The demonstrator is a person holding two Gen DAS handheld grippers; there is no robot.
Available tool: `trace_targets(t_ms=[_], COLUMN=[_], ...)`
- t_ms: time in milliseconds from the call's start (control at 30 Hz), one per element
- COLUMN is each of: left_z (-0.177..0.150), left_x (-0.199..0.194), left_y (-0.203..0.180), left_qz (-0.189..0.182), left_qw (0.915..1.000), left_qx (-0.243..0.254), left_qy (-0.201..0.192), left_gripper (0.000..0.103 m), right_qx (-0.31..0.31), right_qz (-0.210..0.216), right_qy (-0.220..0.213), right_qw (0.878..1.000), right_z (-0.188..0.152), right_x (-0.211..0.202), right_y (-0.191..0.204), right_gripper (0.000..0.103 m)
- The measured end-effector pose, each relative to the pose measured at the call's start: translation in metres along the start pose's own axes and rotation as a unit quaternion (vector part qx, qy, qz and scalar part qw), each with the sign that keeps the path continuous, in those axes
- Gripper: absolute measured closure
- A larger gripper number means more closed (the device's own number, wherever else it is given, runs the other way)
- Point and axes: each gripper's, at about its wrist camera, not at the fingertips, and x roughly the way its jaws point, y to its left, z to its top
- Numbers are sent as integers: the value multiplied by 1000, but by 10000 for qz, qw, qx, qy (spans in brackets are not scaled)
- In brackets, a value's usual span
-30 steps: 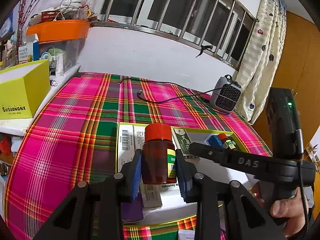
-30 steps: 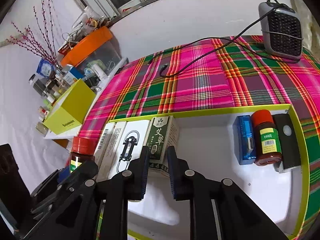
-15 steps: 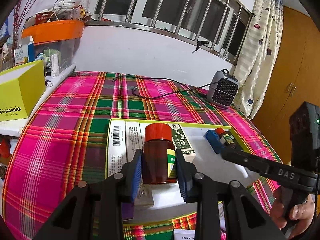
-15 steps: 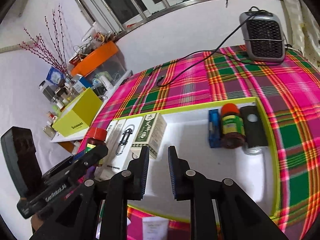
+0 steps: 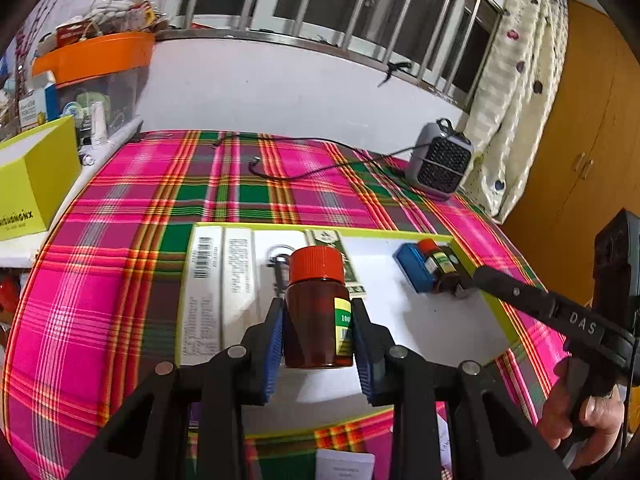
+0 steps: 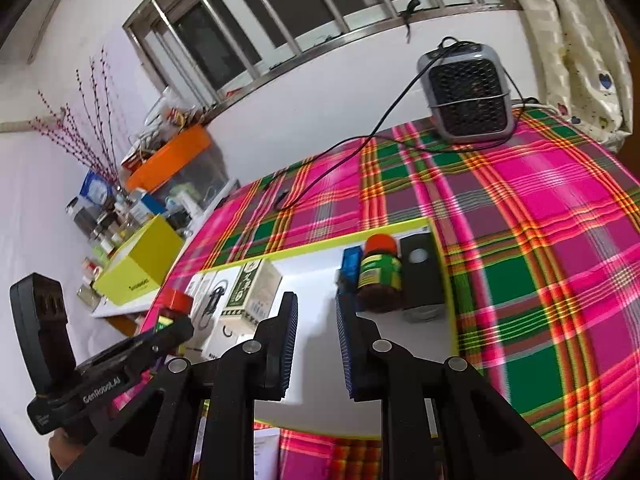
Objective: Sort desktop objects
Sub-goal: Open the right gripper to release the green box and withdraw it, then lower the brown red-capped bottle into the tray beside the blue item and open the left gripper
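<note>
Left hand-held gripper [image 5: 318, 334]: we grasp the amber bottle [image 5: 318, 312] with it — the blue pads [image 5: 274, 344] press its sides, the red cap on top, the bottle upright above the tray.
Right hand-held gripper [image 6: 317, 344]: clenched with nothing between its pads, only a narrow gap left; in the left wrist view it reaches in from 3 o'clock, its tip beside the small bottle.
Tray [image 5: 424, 320]: white floor, yellow-green rim, lying on the plaid worktop [image 5: 120, 280].
Tray, 9 o'clock side: we see white boxes [image 5: 218, 292] lying flat side by side, then a green-printed box [image 6: 254, 288] next to them.
Tray, 3 o'clock side: a blue box [image 6: 351, 266], a small red-capped bottle [image 6: 380, 272] on its side and a black box [image 6: 420, 276] — all three just beside one another.
Worktop, 1 o'clock: a grey fan heater [image 5: 440, 164] with a black cable [image 5: 320, 170] running leftward.
Beyond the worktop, 9 o'clock: a yellow carton [image 5: 34, 176] on a shelf.
Person: a hand [image 5: 580, 412] grips the right handle.
</note>
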Motion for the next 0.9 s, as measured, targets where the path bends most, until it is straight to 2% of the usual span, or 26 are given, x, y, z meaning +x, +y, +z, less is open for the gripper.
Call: trace_targets(t_ms=[167,400,567,900], left_z=[5,17,26,37], left_x=[5,30,49,79], left_y=[-18,-42,-48,-53], left_qz=[-84,-295,-456,-401], left_qw=[9997,9975,9957,9935], left_qx=[132,195,29,-187], left_qy=[189,610,806,1049], left_gripper=[70,70,71,70], right_qx=[41,149,255,408], right_qz=[-85,-207,-241,-235], right_qy=[-119,-322,-346,-372], right_qw=[9999,9992,9988,9982], right_z=[2,4,4,5], right_x=[-7,-21,-23,-26], right_y=[-3,-12,-18,-26], right_gripper=[81,81,81,80])
